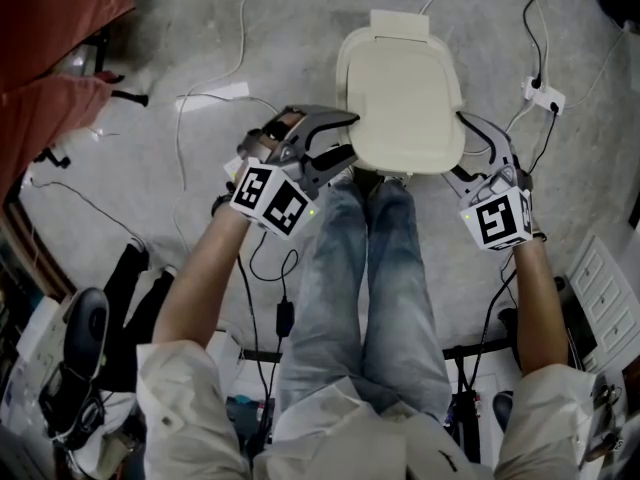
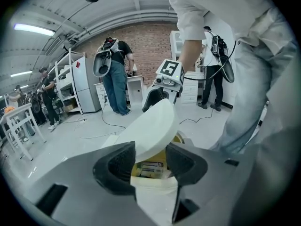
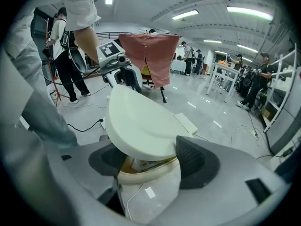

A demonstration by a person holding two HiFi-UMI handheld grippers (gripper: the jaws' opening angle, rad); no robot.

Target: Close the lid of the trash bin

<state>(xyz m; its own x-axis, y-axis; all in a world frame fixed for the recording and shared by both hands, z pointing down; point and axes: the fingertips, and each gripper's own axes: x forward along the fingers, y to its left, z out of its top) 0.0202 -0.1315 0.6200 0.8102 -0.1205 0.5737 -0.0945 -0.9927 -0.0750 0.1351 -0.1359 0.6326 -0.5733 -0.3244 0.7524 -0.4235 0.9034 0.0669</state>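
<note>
The trash bin's cream lid (image 1: pixel 400 93) stands on the floor in front of the person's feet and hides the bin below it in the head view. In both gripper views the lid (image 2: pixel 150 131) (image 3: pixel 141 126) is tilted up over the cream bin rim (image 3: pixel 150 175), with yellow lining and packets showing in the gap. My left gripper (image 1: pixel 340 138) (image 2: pixel 149 161) is at the lid's left edge, and that edge lies between its parted jaws with a gap on one side. My right gripper (image 1: pixel 470 153) (image 3: pixel 150 161) is at the right edge, jaws wide around the lid's rim, not pinching it.
The person's legs in jeans (image 1: pixel 370 288) stand right against the bin. Cables cross the floor, with a power strip (image 1: pixel 543 95) at the right. A red cloth (image 1: pixel 60 28) hangs at the upper left. Other people (image 2: pixel 115 74) and white cabinets stand further off.
</note>
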